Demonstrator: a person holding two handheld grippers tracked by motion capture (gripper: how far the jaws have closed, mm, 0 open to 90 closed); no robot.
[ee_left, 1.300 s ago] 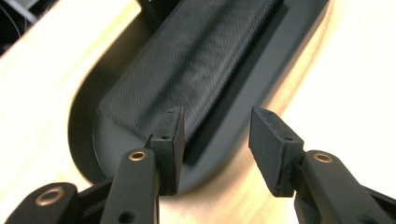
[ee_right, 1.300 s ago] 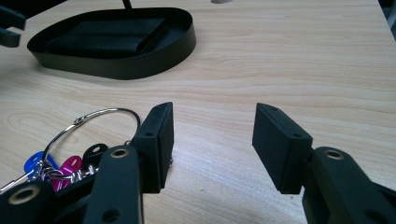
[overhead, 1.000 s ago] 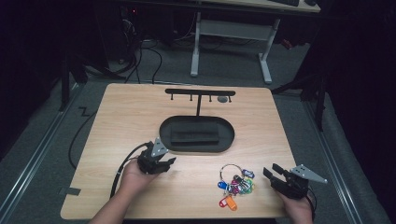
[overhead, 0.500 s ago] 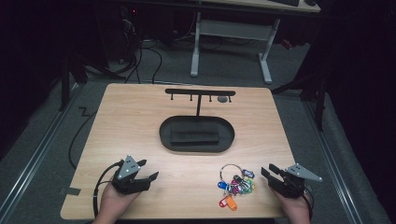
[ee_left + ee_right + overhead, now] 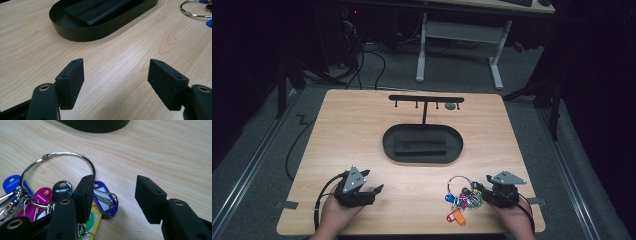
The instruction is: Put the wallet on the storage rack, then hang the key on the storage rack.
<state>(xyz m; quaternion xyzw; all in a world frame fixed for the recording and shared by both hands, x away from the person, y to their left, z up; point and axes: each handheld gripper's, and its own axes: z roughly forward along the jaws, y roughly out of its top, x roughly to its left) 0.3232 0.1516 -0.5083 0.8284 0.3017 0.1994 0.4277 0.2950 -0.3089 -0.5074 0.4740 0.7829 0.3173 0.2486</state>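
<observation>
A metal key ring [image 5: 458, 181] with several coloured tags [image 5: 460, 200] lies on the wooden table near its front right. My right gripper [image 5: 478, 194] is open just right of the bunch. In the right gripper view [image 5: 115, 182] its jaws have just been opening; the left jaw overlaps the tags beside the ring [image 5: 65, 152], a purple tag [image 5: 105, 197] reaches into the gap, and the pads press on nothing. My left gripper [image 5: 376, 194] is at the front left, open wide after just opening, with bare wood between its jaws [image 5: 116, 66].
A black oval tray [image 5: 387, 142] holding a black pad [image 5: 420, 146] sits mid-table; its wall [image 5: 82, 35] lies ahead of the left gripper. Behind it stands a black T-shaped hook rack [image 5: 426, 99] with a small grey piece [image 5: 450, 106] hanging. Desk legs and cables are beyond the table.
My left gripper drew back from the tray's front edge to the near left and its jaws spread. My right gripper shifted left, up to the key bunch.
</observation>
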